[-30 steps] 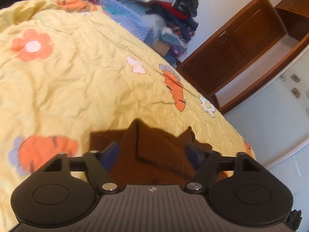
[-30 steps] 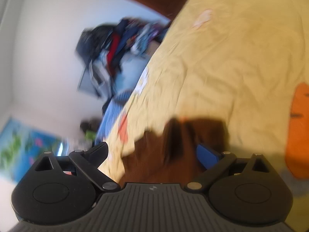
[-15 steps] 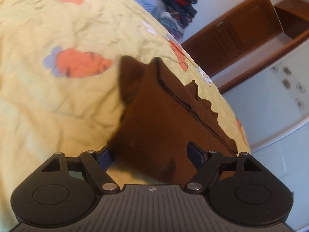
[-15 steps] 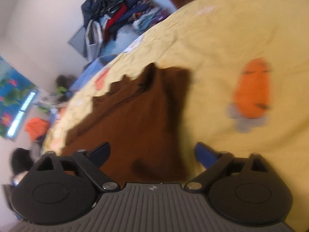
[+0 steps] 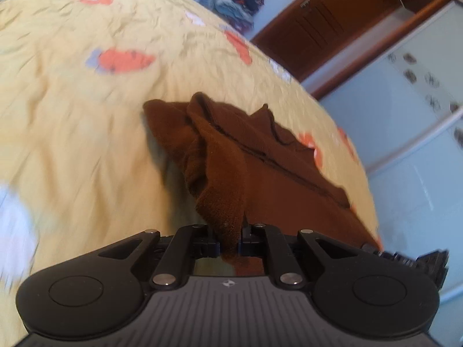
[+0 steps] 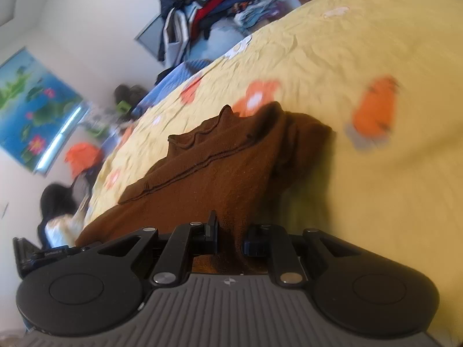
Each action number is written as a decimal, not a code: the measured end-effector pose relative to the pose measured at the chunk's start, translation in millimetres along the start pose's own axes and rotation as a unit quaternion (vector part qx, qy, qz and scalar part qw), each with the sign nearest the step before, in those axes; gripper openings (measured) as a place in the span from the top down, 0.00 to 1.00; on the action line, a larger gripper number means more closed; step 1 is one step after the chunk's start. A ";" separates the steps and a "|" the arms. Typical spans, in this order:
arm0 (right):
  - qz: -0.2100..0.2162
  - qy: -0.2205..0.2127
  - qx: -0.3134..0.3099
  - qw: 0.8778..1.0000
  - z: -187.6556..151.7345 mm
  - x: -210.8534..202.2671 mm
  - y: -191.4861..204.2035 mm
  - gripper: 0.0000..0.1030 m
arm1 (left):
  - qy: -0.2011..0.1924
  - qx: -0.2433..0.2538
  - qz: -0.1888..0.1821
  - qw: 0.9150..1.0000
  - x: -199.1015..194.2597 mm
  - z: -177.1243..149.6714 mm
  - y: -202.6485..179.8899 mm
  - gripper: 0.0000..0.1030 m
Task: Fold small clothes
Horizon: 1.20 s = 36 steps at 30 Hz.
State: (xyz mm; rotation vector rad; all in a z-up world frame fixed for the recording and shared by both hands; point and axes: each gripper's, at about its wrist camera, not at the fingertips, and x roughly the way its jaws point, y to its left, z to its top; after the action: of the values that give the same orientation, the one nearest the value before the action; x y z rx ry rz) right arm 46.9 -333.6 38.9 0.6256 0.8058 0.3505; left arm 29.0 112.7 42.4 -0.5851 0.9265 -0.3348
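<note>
I see a bed covered by a wrinkled yellow sheet [image 5: 86,144] printed with orange carrots and white and orange flowers. On it lies a brown garment [image 5: 231,156], its far end bunched on the sheet [image 6: 376,43] and its near edge lifted off the surface.

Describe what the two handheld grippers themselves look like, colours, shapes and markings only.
The left gripper and right gripper look alike: a ribbed grey body with a small pale emblem, two round black lobes with disc insets, black linkage bars with silver pins, and dark blue finger pads. No cables or sleeves show.
</note>
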 end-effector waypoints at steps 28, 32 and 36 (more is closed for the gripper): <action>0.012 0.043 0.141 0.989 48.7 56.0 -15.1 0.31 | -0.045 0.634 0.264 0.725 90.8 -33.5 -74.7 0.63; 0.012 0.046 0.149 0.988 53.0 58.6 -18.9 0.31 | -0.052 0.668 0.266 0.693 98.9 -39.5 -77.9 0.64; 0.015 0.049 0.156 0.986 55.4 59.4 -24.1 0.33 | -0.054 0.671 0.267 0.690 102.7 -36.4 -79.8 0.62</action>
State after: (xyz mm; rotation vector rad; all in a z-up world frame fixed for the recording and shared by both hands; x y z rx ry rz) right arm 128.8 -342.7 19.6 0.9200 0.9548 0.2859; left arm 55.2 -15.0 7.1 1.0209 0.4754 -0.3475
